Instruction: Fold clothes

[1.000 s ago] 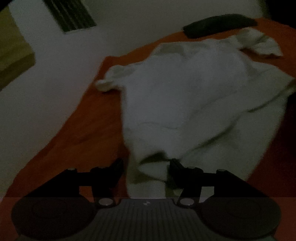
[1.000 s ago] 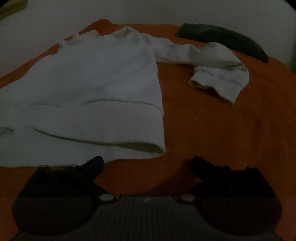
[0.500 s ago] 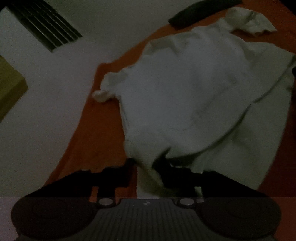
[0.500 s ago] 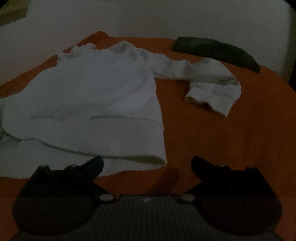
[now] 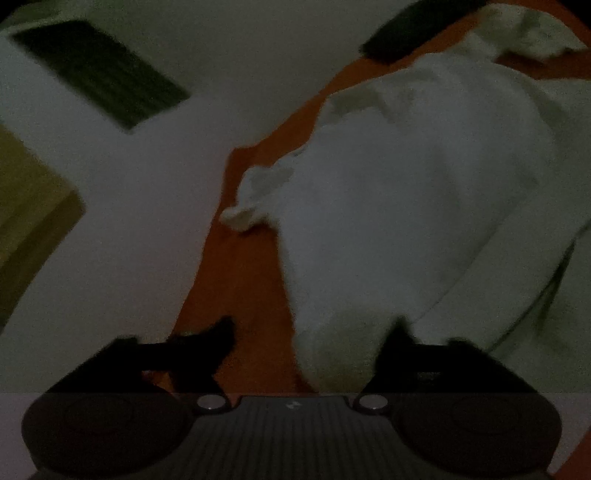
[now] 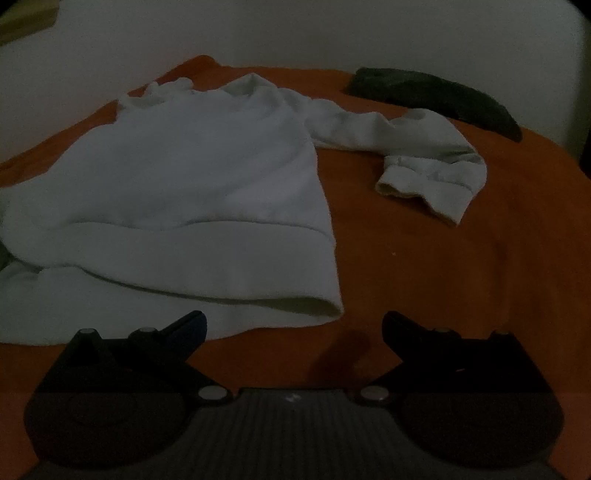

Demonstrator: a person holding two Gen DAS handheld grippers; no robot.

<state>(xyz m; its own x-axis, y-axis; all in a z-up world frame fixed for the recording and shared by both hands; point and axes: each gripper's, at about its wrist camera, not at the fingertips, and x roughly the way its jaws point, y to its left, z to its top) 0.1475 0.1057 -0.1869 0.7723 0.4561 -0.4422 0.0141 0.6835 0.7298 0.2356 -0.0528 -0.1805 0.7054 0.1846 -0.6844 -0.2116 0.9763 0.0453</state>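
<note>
A white sweatshirt (image 6: 192,184) lies spread on an orange bed cover (image 6: 461,277), its right sleeve (image 6: 424,162) bent out to the side. In the left wrist view the sweatshirt (image 5: 406,221) fills the right half, and a lifted fold of its hem hangs between my left gripper's fingers. My left gripper (image 5: 314,339) has its jaws wide apart, with cloth against the right finger (image 5: 399,343). My right gripper (image 6: 295,328) is open and empty, just in front of the sweatshirt's hem corner (image 6: 325,306).
A dark folded garment (image 6: 436,96) lies at the bed's far edge, also in the left wrist view (image 5: 406,29). A white wall (image 5: 129,221) with a dark vent (image 5: 96,70) and a yellowish cabinet (image 5: 26,206) stands left of the bed.
My left gripper closed on the hem, then its jaws spread wide again while it lifted and tilted. My right gripper rose slightly and stayed open.
</note>
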